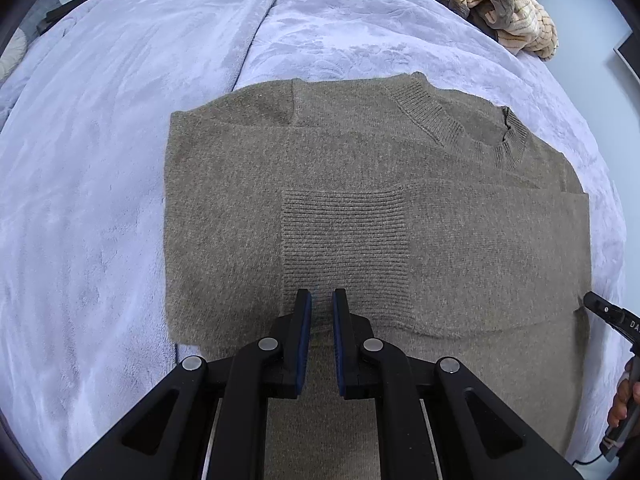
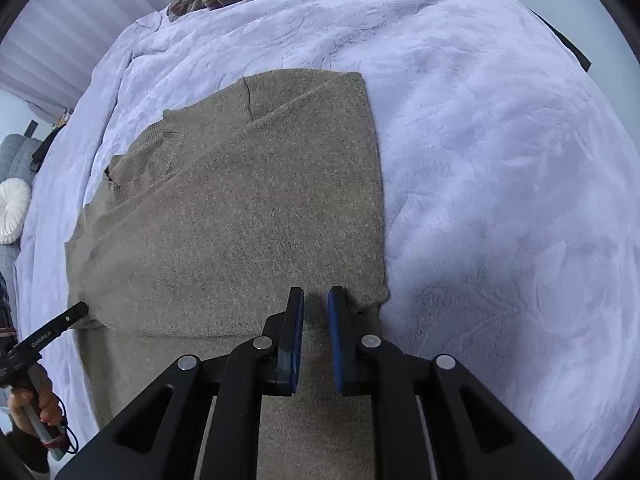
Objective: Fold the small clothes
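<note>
A grey-brown knit sweater lies flat on a lilac blanket, filling the middle of both views, its sleeves already folded in across the body: in the left wrist view a ribbed cuff sits centre frame and the ribbed collar is toward the upper right. The left gripper hovers low over the cuff at the bottom centre, jaws parted by a narrow gap with nothing between them. The right gripper sits at the bottom centre of its own view, near the folded sleeve's lower corner, jaws likewise slightly apart and empty; whether the tips touch the cloth cannot be told. A heap of other clothes lies at the top right of the left view, well apart from the sweater. The knit looks thick, soft and limp, so it should drape and sag rather than hold a crease, and its fuzzy face should grip the pads well, with little risk of slipping. It is likely heavy enough to drag on the plush blanket, so lifting beats sliding. The sensible holds for the next fold seem to be the two near corners of the hem, pinching all layers together so the tucked sleeves do not spill out.
</note>
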Available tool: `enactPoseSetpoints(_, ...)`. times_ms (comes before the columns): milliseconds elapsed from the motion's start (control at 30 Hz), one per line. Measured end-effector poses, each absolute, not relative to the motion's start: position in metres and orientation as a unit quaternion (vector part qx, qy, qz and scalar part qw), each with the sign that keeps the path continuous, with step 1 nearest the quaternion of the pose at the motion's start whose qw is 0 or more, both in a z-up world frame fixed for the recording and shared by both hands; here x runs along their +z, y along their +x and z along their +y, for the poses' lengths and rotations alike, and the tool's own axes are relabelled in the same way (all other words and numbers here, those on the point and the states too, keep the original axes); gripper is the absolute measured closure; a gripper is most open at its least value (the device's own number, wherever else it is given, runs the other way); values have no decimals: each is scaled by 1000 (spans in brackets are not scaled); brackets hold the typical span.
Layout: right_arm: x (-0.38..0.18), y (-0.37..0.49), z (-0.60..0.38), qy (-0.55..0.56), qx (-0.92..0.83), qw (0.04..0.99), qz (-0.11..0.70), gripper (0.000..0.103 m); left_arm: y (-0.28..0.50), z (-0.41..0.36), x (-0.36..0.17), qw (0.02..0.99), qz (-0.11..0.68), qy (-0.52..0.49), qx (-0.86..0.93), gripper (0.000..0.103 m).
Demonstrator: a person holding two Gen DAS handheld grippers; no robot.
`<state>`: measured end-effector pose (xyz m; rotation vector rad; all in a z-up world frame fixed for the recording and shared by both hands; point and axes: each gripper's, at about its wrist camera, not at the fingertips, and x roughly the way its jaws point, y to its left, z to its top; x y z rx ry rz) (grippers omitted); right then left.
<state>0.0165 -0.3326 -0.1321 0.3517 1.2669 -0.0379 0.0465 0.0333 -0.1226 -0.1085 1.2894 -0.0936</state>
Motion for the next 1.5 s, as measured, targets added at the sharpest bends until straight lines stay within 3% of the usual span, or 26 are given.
enactPoseSetpoints(300,-133,-5,-329,195,-6,781,594,83,37,34,-123,790,610,-50,-28,91)
enactPoseSetpoints(500,-128,-10,-326,198,-3,783,590,72,32,32,-126,784,619,-39,-23,90)
enactPoseSetpoints(567,-125,-9,-325,197,-1,785,587,67,29,32,-126,782,621,-42,-20,41)
enactPoseSetpoints(600,-123,-9,-324,197,0,786,586,66,27,33,-124,786,617,-43,-12,1)
enactPoseSetpoints(1000,-119,-15,-315,201,8,783,589,62,14,31,-112,802,596,-20,1,0)
enactPoseSetpoints(1067,-117,-16,-313,201,8,782,589,40,12,34,-110,800,600,-18,-1,0)
enactPoseSetpoints(1167,-109,-18,-310,202,9,785,586,33,8,36,-106,797,604,-10,5,0)
enactPoseSetpoints(1233,-103,-19,-309,202,10,788,581,20,5,35,-103,793,609,-14,2,0)
enactPoseSetpoints(1333,-86,-24,-302,185,17,808,559,15,-1,34,-98,791,612,-23,-3,0)
enactPoseSetpoints(1433,-73,-28,-293,165,28,818,551,0,-8,33,-91,791,611,-21,1,0)
enactPoseSetpoints(1500,-67,-33,-287,158,41,819,551,0,-14,31,-89,789,615,-19,4,0)
